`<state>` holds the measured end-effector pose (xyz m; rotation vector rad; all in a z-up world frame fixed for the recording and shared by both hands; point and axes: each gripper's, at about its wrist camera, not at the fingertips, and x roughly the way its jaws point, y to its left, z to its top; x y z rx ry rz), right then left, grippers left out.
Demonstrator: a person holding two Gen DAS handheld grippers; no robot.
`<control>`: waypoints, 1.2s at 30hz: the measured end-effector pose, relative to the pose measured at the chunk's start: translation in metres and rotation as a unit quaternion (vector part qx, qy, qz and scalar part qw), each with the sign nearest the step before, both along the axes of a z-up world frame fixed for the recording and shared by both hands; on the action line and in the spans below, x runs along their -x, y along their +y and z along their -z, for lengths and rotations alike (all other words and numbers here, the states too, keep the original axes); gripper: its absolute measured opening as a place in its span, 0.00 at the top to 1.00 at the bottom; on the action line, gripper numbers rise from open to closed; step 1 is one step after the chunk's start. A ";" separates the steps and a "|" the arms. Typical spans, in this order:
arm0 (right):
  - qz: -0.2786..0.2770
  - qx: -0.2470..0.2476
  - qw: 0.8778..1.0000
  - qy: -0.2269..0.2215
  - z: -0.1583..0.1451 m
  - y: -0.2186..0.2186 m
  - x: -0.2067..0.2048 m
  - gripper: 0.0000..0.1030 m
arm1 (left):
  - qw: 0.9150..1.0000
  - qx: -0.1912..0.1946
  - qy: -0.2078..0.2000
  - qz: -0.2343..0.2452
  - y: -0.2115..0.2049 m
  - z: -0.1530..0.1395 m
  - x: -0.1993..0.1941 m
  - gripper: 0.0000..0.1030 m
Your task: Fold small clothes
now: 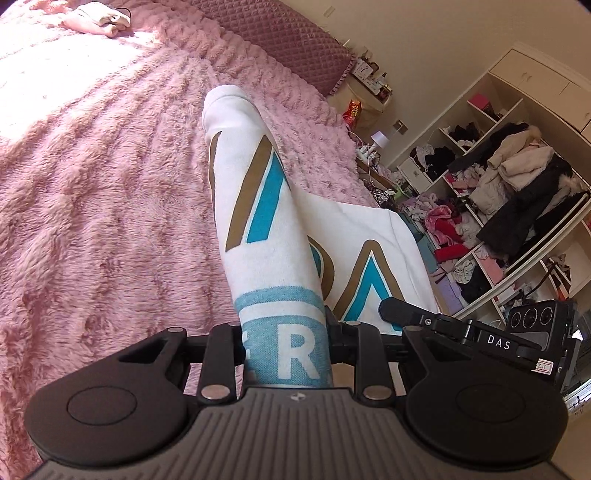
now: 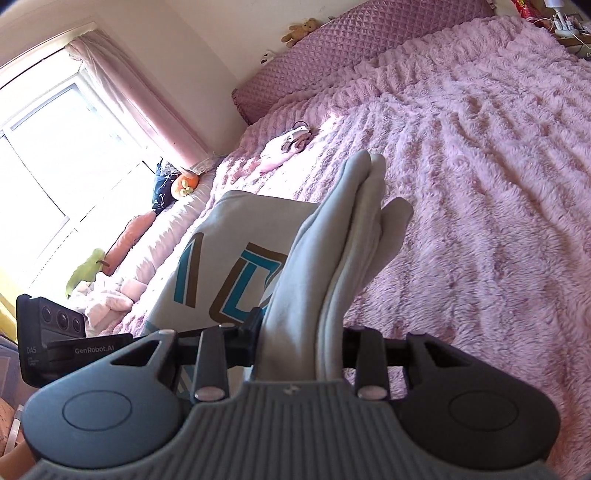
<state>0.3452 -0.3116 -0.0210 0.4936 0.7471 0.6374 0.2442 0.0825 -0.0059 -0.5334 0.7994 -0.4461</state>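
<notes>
A white garment point(image 1: 258, 206) with blue and brown lettering hangs bunched above the pink fluffy bedspread point(image 1: 92, 184). My left gripper point(image 1: 284, 332) is shut on one bunched edge of it, and the printed cloth runs up between the fingers. In the right wrist view the same garment point(image 2: 332, 258) looks grey-white, and my right gripper point(image 2: 299, 332) is shut on a thick fold of it. The lettered panel point(image 2: 229, 266) stretches left toward the other gripper point(image 2: 55, 339). The right gripper's body point(image 1: 532, 332) also shows at the right of the left wrist view.
A small pile of pale pink clothes point(image 1: 96, 20) point(image 2: 284, 147) lies far up the bed. A quilted mauve pillow point(image 2: 351, 55) lines the head of the bed. Open shelves stuffed with clothes point(image 1: 498, 192) stand past the bed's edge. A bright window with a pink curtain point(image 2: 44, 147) is at the other side.
</notes>
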 end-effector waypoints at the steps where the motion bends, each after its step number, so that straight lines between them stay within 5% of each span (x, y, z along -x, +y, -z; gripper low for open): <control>1: -0.004 0.003 1.000 0.000 -0.001 0.009 0.004 0.71 | 1.000 0.000 0.001 -0.005 0.009 0.001 0.004 0.71; 11: -0.028 0.057 0.998 0.028 0.047 0.073 0.033 0.71 | 0.999 0.004 0.041 -0.020 0.059 0.061 0.019 0.71; 19: -0.028 0.095 0.993 0.071 0.114 0.079 0.021 0.71 | 0.996 0.003 0.085 -0.027 0.066 0.130 0.015 0.71; 23: -0.023 0.085 0.993 0.081 0.136 0.069 0.014 0.64 | 0.995 0.032 0.089 -0.035 0.077 0.147 0.015 0.66; 29: -0.012 0.100 0.993 0.068 0.138 0.052 0.013 0.48 | 0.995 0.013 0.093 -0.031 0.088 0.139 0.018 0.55; 33: 0.009 0.138 0.990 -0.003 0.106 0.038 0.038 0.47 | 0.994 -0.086 0.044 -0.053 0.100 0.099 0.037 0.54; 36: -0.009 0.151 0.986 -0.071 0.080 0.039 0.069 0.47 | 0.993 -0.100 0.006 -0.064 0.107 0.072 0.041 0.54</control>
